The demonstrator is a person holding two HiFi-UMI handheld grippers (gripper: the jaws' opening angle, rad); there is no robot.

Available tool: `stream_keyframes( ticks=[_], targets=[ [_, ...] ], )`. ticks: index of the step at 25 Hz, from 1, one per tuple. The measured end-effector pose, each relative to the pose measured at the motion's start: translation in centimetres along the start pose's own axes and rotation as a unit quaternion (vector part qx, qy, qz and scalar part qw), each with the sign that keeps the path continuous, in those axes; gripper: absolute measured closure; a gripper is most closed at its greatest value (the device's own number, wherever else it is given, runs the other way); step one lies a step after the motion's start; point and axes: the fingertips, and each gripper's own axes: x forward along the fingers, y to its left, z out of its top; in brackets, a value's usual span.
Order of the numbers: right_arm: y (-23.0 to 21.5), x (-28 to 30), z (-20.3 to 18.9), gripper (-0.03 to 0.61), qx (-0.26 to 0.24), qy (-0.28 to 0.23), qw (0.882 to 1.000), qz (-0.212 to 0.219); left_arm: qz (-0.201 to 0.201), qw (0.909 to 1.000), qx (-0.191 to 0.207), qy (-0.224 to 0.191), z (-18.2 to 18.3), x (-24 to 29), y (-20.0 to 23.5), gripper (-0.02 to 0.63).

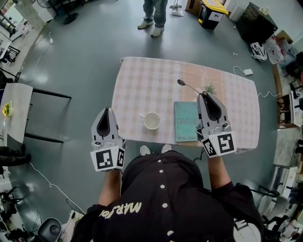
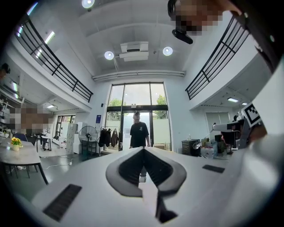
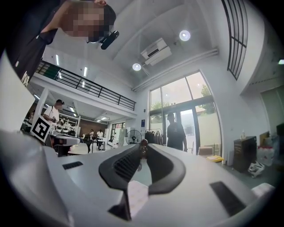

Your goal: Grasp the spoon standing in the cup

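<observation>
A long table under a pale checked cloth stands on a grey, glossy floor in a tall hall with big windows and a railed balcony. A white cup sits near the table's near edge. Well beyond the cup, past the far edge of the table, a person stands on the floor, and a black bin with a yellow lid is off to that person's right. Far left of the cup is a small side table with yellow flowers on it.

The spoon is out of the cup, up over the cloth beyond the cup and to its right. It is slim and dark metal, with a small oval bowl and a thin handle. The bowl points away toward the far left. The right gripper has its jaws closed on the handle's end, which shows pinched between the pads in the right gripper view.

The cup looks empty, white inside. Just right of the cup lies a flat teal book, partly under the right gripper. A small greenish thing shows beside the spoon handle; it may be a sprig, but it is too small to tell.

The left gripper hangs left of the cup, off the table's edge, its tips together and nothing between them.
</observation>
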Motion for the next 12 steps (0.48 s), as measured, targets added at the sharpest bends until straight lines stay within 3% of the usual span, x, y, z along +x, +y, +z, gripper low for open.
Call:
stream_keyframes(
  ticks=[12],
  targets=[
    [-0.23,-0.19,-0.63,0.528,-0.002,-0.003,1.0,0.0,-0.002,0.9999,0.013,0.0,0.12,-0.07,-0.05,0.603]
  ],
)
